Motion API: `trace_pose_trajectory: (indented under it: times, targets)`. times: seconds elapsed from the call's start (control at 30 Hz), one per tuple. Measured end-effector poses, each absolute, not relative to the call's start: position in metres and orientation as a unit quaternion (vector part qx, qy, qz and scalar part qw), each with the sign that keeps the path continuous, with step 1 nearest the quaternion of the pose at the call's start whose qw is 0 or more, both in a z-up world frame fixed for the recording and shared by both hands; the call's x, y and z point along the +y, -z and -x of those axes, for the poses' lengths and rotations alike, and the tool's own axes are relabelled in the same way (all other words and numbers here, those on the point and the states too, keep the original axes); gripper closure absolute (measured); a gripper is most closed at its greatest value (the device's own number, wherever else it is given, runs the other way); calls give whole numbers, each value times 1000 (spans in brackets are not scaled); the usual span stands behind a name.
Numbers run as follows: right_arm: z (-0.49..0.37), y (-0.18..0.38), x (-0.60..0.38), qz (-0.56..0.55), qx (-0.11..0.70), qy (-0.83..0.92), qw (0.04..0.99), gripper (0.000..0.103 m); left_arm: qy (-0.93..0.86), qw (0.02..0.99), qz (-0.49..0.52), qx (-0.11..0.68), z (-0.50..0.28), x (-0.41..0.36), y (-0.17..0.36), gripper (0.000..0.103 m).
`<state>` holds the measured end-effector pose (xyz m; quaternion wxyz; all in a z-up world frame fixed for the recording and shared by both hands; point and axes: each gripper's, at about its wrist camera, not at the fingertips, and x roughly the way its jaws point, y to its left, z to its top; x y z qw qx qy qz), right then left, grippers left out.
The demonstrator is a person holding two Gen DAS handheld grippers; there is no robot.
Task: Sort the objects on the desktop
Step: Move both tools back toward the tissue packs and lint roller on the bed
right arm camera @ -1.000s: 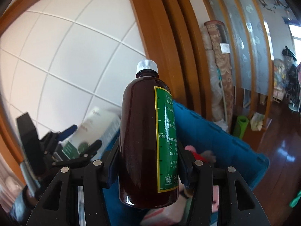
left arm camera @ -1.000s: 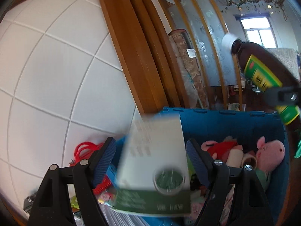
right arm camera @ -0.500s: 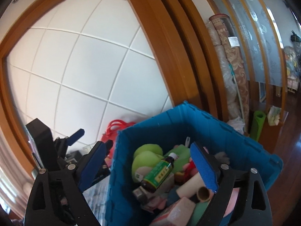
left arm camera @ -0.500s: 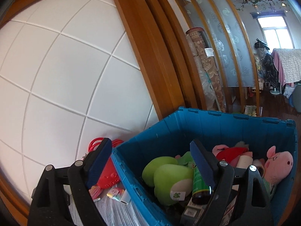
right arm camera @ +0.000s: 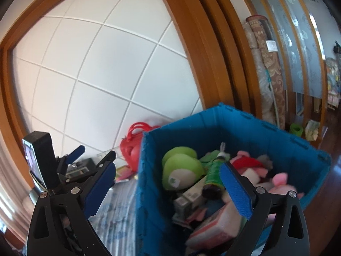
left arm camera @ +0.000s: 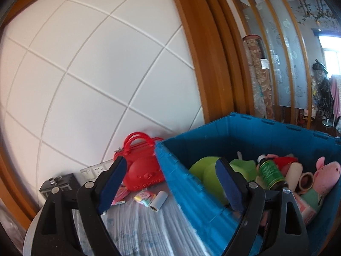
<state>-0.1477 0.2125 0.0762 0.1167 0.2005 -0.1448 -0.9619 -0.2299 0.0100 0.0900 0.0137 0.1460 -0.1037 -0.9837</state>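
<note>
A blue plastic bin holds several toys: a green plush, a pink pig plush and a dark bottle with a green label. My left gripper is open and empty, straddling the bin's left wall. My right gripper is open and empty above the bin's left side. The left gripper also shows in the right wrist view, left of the bin.
A red toy handbag stands against the white tiled wall left of the bin. Small packets and a white roll lie on the striped cloth. A black device sits at far left. Wooden door frame behind.
The left gripper let go of the green-and-white box and the right let go of the dark bottle; the bottle now lies in the bin. Both grippers have since drifted left and back.
</note>
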Motion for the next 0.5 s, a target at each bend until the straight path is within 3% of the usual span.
trace_pose_trajectory:
  times: [0.23, 0.5]
  targets:
    - [145, -67, 136, -211, -126, 955, 167, 2, 977, 45, -182, -103, 204, -75, -55, 18]
    - [158, -42, 32, -237, -110, 946, 192, 2, 962, 147, -207, -97, 182, -222, -35, 18]
